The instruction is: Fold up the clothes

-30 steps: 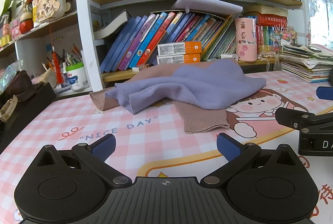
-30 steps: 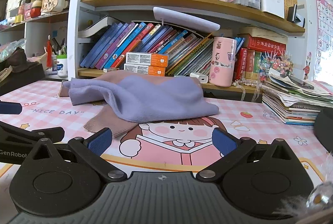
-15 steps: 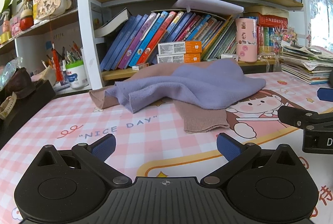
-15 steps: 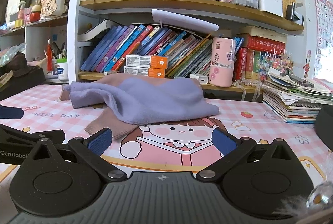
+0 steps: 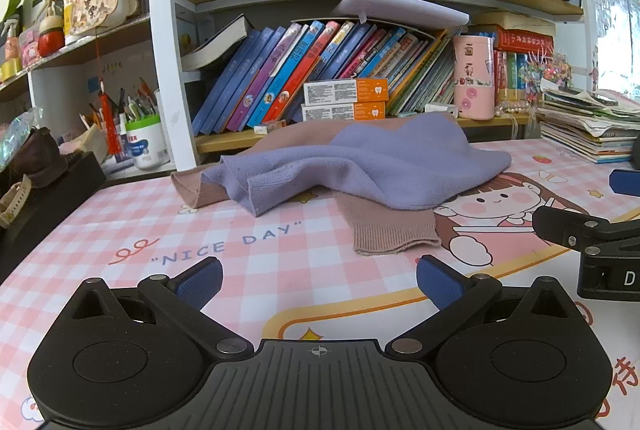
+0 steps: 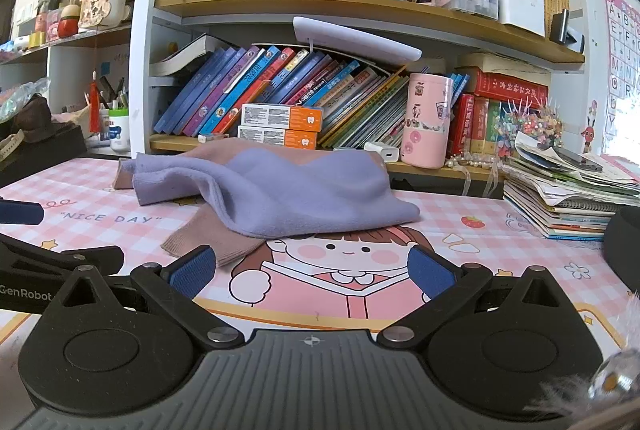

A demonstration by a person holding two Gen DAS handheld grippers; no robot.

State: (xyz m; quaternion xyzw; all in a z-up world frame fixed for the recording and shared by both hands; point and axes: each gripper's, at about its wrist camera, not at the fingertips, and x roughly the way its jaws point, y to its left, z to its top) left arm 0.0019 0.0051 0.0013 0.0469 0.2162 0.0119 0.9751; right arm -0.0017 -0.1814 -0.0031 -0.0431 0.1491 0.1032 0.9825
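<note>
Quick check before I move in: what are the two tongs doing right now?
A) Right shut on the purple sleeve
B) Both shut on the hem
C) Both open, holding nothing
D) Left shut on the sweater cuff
C: the left tongs and the right tongs both stand wide open above the pink mat, with the purple and pink sweater lying untouched farther back.

We hold our left gripper (image 5: 319, 282) and right gripper (image 6: 310, 270) low, side by side, both spread wide and empty.
</note>
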